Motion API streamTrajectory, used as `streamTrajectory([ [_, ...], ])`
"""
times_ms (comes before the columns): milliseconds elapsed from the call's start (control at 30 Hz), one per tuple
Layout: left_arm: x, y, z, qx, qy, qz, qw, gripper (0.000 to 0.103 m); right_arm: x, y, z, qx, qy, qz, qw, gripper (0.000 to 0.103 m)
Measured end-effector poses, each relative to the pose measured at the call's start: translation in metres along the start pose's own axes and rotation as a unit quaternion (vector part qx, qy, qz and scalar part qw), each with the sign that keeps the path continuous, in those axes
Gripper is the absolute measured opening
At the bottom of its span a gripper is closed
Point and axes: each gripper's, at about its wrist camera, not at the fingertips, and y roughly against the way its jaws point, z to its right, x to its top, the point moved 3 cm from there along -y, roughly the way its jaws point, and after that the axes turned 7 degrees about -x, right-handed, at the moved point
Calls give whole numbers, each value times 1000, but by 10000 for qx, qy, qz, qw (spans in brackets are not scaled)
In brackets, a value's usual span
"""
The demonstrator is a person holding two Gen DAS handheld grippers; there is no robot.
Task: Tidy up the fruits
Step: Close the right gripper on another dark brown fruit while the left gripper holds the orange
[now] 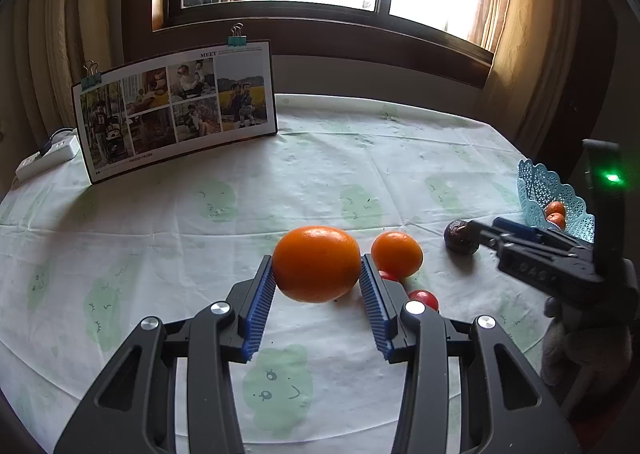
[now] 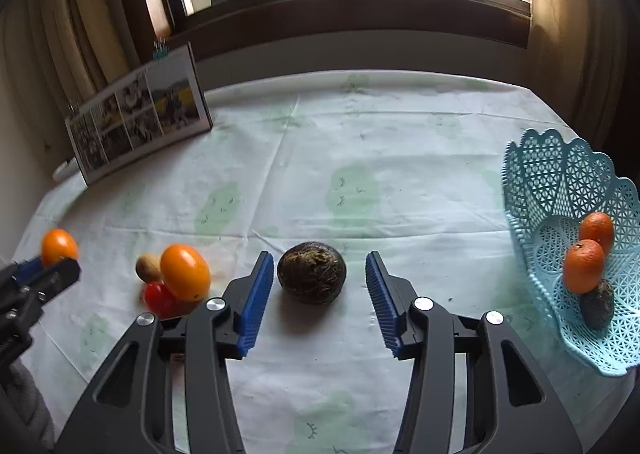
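- The left gripper (image 1: 317, 268) has its blue ribbed pads against both sides of a large orange (image 1: 316, 263); the pads look to be touching the skin left and right, so it grips the fruit; whether the orange is lifted off the cloth I cannot tell for sure, though a shadow shows beneath it.
- In the right wrist view that same gripper appears at the far left edge with the orange at its tips (image 2: 59, 247).
- Just beside the held orange, to its right, lies a smaller orange (image 1: 397, 248) on the tablecloth (image 1: 180, 238); near it are two red round fruits, one (image 1: 424, 299) clear and the other half hidden behind the finger.
- From the right wrist view a tan, nut-like piece (image 2: 147, 267) sits touching the smaller orange and a red fruit (image 2: 160, 298).
- The right gripper (image 2: 320, 278) stands wide, its pads either side of a dark brown round fruit (image 2: 312, 272) without touching it; the fruit rests on the cloth.
- A pale blue lattice basket (image 2: 560, 174) stands at the right edge of the table; inside lie two small oranges (image 2: 584, 266) and, below them, a dark fruit (image 2: 598, 304).
- At the back left a photo board (image 1: 176, 106) held by binder clips stands tilted; a white power strip (image 1: 48, 156) lies beside it.
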Motion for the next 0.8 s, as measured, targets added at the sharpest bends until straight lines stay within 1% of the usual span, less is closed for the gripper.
streamTrajectory([
  [100,0,1,0,-22,1,9,10000,43,-1,-10,-8,-18,143,-197,9997,50],
  [200,0,1,0,-35,6,10,10000,43,-2,-19,-13,-98,230,-295,9993,49],
  [267,0,1,0,-32,8,10,10000,43,-4,-23,-13,-109,208,-333,9992,45],
  [400,0,1,0,-32,-3,3,10000,43,-4,-21,-11,-113,172,-283,9994,45],
  [567,-1,-2,1,-20,-6,-30,10000,43,-2,3,-1,-128,-4,58,9999,45],
  [700,-2,-4,2,-20,-14,-56,10000,43,2,27,16,-254,-224,357,9988,45],
  [800,-3,-5,3,-27,-30,-68,10000,43,3,42,32,-317,-415,503,9974,45],
])
